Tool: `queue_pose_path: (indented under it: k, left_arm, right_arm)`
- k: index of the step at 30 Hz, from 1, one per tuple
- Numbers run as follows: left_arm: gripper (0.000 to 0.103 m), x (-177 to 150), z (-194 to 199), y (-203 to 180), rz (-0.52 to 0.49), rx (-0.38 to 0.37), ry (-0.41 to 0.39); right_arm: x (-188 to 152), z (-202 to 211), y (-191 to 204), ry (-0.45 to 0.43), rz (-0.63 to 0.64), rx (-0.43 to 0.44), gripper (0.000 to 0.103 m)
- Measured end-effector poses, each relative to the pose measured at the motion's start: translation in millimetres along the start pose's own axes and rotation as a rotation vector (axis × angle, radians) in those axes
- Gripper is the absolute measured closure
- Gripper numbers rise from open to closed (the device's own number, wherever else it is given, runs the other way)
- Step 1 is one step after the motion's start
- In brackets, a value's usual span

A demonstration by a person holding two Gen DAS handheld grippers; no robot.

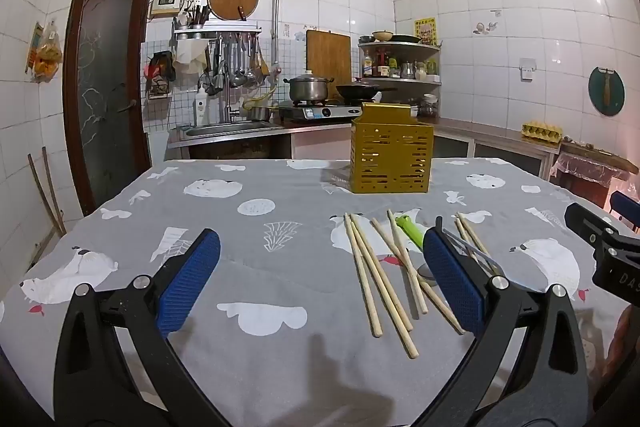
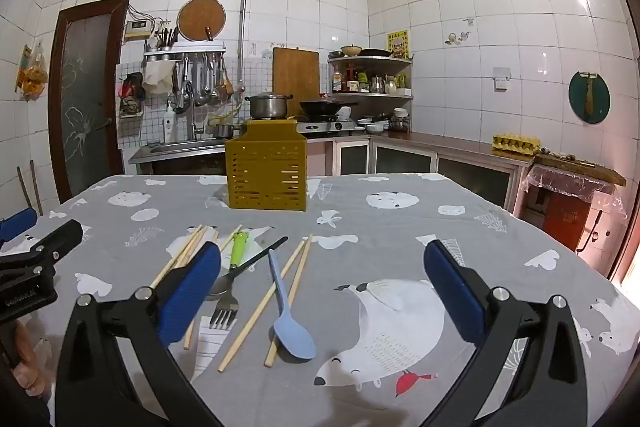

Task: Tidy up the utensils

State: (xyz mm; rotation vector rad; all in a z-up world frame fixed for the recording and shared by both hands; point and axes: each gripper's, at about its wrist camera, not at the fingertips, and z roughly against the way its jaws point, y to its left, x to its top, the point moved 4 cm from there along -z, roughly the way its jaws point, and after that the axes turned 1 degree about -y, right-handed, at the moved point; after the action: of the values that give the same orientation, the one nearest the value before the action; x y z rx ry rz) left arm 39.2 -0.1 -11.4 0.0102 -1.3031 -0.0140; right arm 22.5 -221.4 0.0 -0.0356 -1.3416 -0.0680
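Chopsticks (image 2: 260, 311), a fork (image 2: 226, 301), a blue spoon (image 2: 290, 327) and a green-handled utensil (image 2: 238, 249) lie scattered on the tabletop (image 2: 400, 227), near the yellow holder (image 2: 266, 173) standing behind them. Nothing looks sorted yet. Both the left hand-held gripper (image 1: 320, 283) and the right hand-held gripper (image 2: 322, 291) hover spread and empty; the next move is likely pinching one piece, though the overlapping sticks may snag.

A: Where does the utensil holder (image 2: 266, 173) stand?
B: On the desk (image 2: 400, 227), toward its far edge, behind everything else.
A: And the loose pieces?
B: Scattered nearer, in front of the holder. The chopsticks (image 1: 374, 275) lie farthest left, the fork (image 2: 226, 301) next, then the spoon (image 2: 290, 323) to its right, resting between two more chopsticks.
A: Beyond the desk?
B: The sink (image 1: 228, 127) sits left, the stove (image 1: 320, 111) right of it.
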Motion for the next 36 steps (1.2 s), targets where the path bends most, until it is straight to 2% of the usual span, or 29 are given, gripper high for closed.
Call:
queue_pose_path:
  k: [36]
  left_arm:
    - [0.005, 0.6, 1.4, -2.9, -0.007, 0.0, -0.024]
  right_arm:
    - [0.4, 4.3, -2.6, -0.011, 0.0, -0.014, 0.004]
